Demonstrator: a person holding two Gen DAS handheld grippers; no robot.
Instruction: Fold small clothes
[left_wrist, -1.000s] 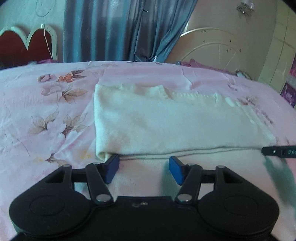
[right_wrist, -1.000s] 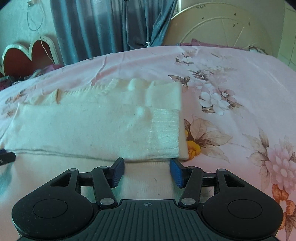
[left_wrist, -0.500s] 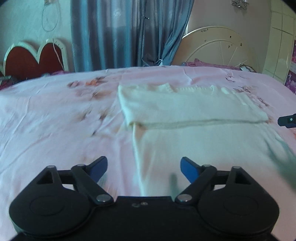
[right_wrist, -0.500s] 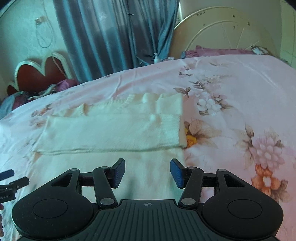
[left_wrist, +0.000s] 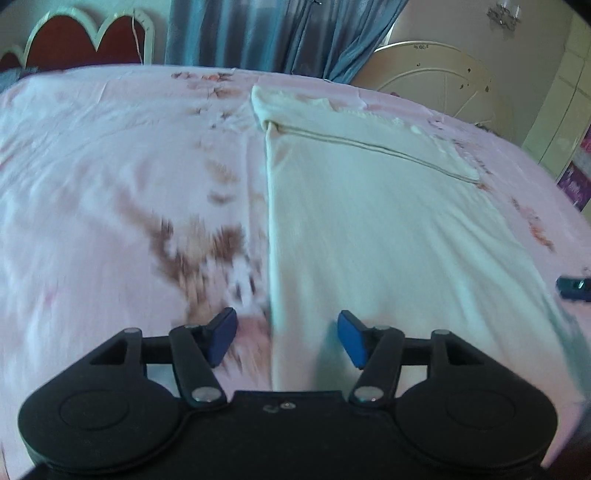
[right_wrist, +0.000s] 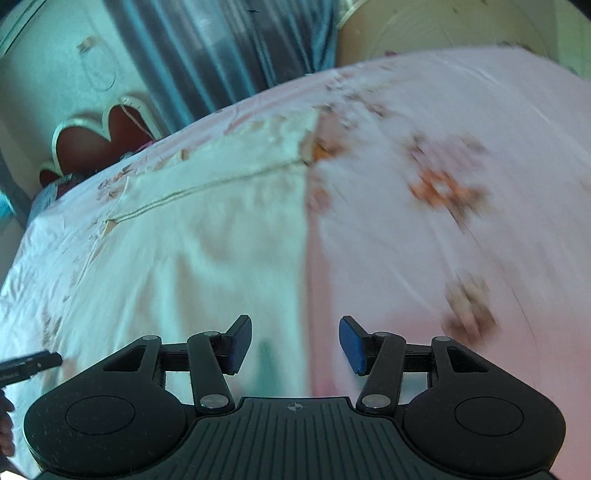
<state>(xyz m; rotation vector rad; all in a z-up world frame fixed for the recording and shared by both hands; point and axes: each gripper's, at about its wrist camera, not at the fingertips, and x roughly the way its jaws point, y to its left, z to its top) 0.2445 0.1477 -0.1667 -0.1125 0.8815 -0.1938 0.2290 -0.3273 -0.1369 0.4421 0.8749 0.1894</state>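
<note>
1. On the pink floral bedsheet: cream garment, far end folded over.
2. Left claw: empty, jaws just narrowed, astride the garment's edge.
3. Right claw: agape, empty.
4. Risk, I judge: pinching sheet along with garment, dragging the fold askew.

The pink flowered bedsheet lies bare across the whole left half of the left wrist view, and across the right half of the right wrist view; a gripper could sweep there unhindered. The cream garment lies flat in the middle and sets no barrier. At the far edge of the bed stand the red headboard, the blue curtain and a cream round panel, closing off the back.
</note>
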